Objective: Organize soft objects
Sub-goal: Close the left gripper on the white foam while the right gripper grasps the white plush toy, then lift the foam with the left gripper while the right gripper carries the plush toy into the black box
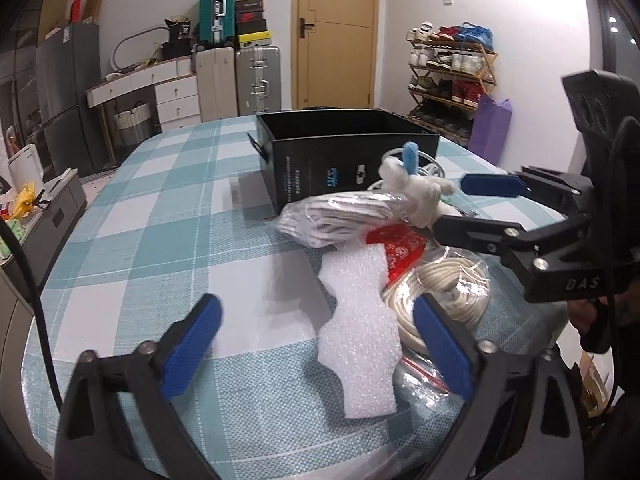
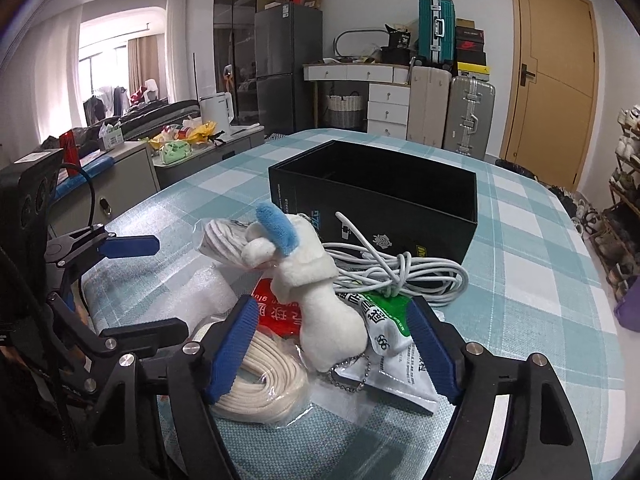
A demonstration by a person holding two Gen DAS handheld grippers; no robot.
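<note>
Right gripper [image 2: 332,344] spread, straddling white plush toy [image 2: 320,300], pads clear; center, pinch body. Left gripper [image 1: 316,344] spread around foam sheet [image 1: 356,320].

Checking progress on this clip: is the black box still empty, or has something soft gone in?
Seemingly empty, bottom hidden. The black box stands open-topped with only bare inner walls showing; the plush toy lies outside.

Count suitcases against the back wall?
3: a teal suitcase stacked on the desk, a beige suitcase and a silver suitcase standing side by side on the floor below. More may be hidden.
</note>
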